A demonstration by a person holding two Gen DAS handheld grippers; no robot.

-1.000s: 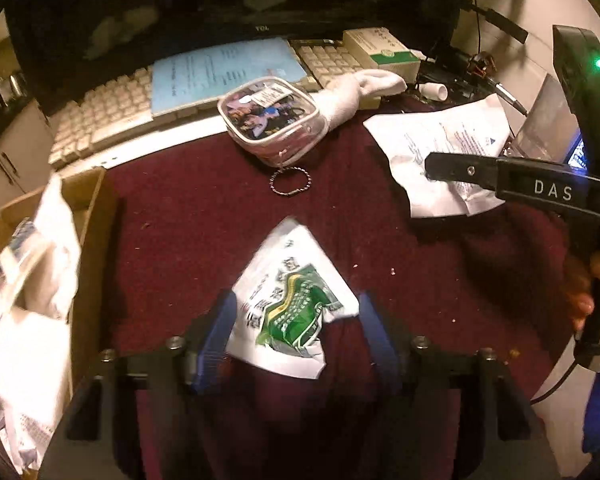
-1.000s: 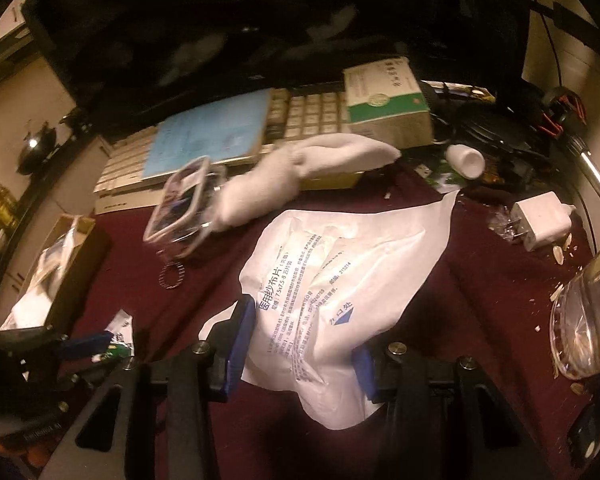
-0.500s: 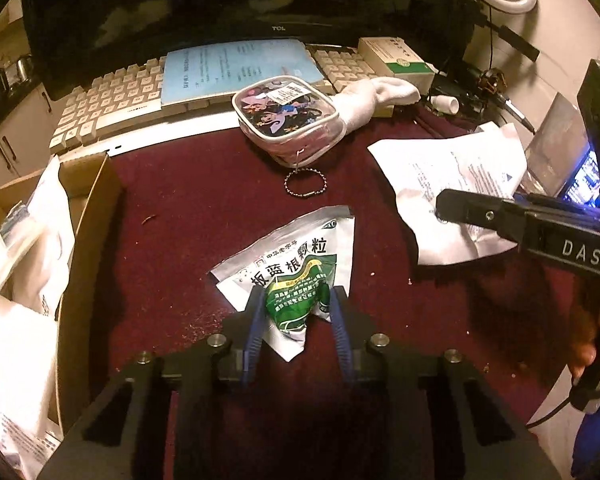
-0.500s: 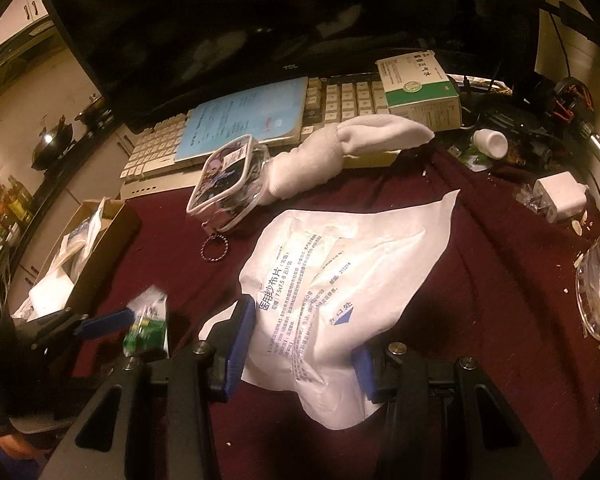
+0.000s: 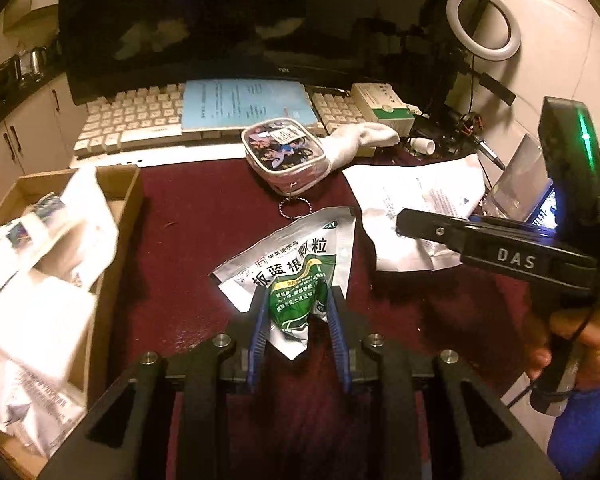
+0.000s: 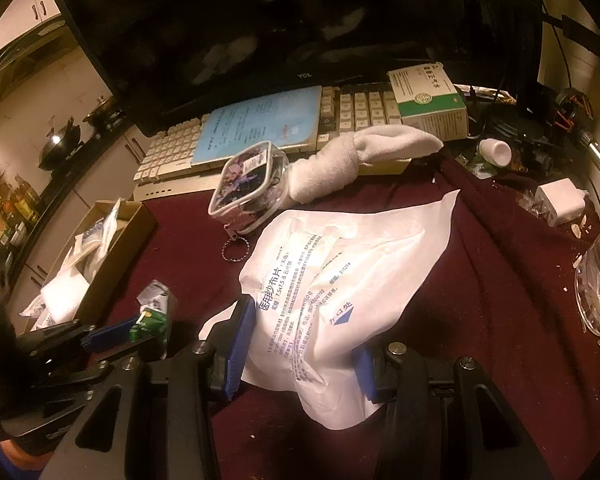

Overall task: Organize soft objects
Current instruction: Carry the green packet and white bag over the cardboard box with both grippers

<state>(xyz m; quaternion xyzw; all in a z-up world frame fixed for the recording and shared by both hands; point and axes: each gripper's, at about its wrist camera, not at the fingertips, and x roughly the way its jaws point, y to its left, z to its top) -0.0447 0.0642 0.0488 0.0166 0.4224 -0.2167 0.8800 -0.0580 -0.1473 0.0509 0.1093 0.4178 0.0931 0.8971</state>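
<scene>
Clamping the green-and-white sachet (image 5: pixel 300 280) between its blue pads, the left gripper (image 5: pixel 298 320) has just closed its jaws on the packet and holds it above the maroon counter (image 5: pixel 188 240). Alongside, the right gripper (image 6: pixel 300 356) is closed on the near end of the large white gauze packet (image 6: pixel 340 280), whose far end appears to lie on the counter. Several white soft packs already sit in the cardboard box (image 5: pixel 128 200) at the left edge, so part of the sorting looks done. Both held packets have yet to reach the box, and the rolled white sock (image 5: pixel 360 140) and clear printed pouch (image 5: pixel 284 152) wait untouched by the keyboard (image 5: pixel 128 132).
</scene>
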